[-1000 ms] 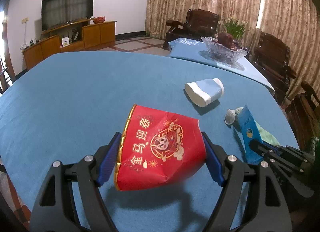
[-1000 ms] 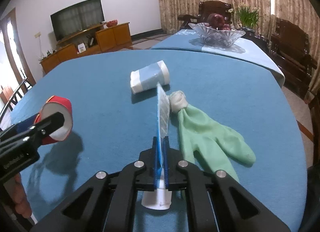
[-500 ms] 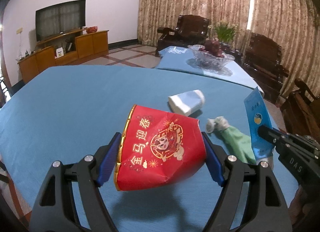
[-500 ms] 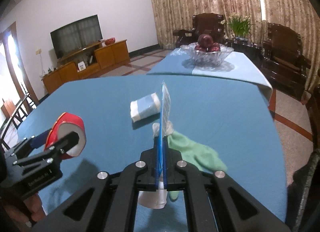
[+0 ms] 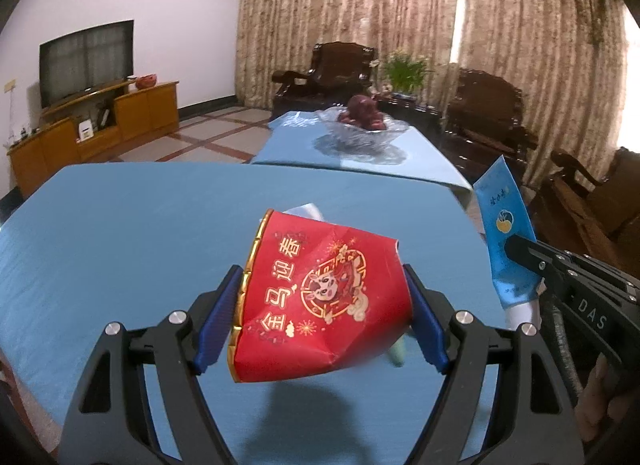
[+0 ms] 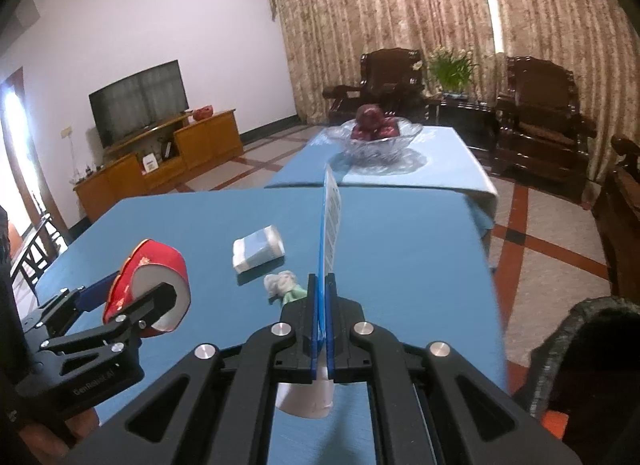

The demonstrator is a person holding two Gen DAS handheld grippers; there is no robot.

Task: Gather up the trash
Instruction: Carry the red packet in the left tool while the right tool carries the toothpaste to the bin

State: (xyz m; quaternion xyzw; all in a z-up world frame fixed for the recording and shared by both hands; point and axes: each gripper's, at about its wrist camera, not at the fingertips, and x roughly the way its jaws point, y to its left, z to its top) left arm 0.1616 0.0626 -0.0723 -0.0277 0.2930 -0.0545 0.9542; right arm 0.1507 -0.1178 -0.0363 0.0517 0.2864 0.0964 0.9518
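Left gripper [image 5: 320, 301] clamped on the crushed red paper cup [image 5: 320, 297], blue pads pressing both sides of it, cup on its side with the gold rim to the left. Grip looks the same as 1 s ago. Right gripper [image 6: 325, 305] pinched shut on the flattened blue tube [image 6: 330, 221], held edge-on, white cap end hanging below the fingers.

Changes versus the earlier frames:
- Both grippers now sit higher above the blue table [image 6: 400, 233] and are pitched up; much more of the room shows, less tabletop.
- From the left wrist cam the blue-and-white cup [image 6: 258, 249] was in plain view beyond the red cup; now only a sliver of it peeks over the red cup's top edge.
- The green glove [image 6: 286, 285] lay fully visible right of the tube 1 s ago; now, in the right wrist view, only its knotted white end shows just left of the right gripper, the rest hidden behind the fingers.
- The tube has risen clear of the table; in the left view it stands at the table's right edge.

Blue-and-white cup and glove are both on the table, near each other, cup on the far side of the glove. Glass fruit bowl [image 6: 380, 143] sits on the farther table beyond.
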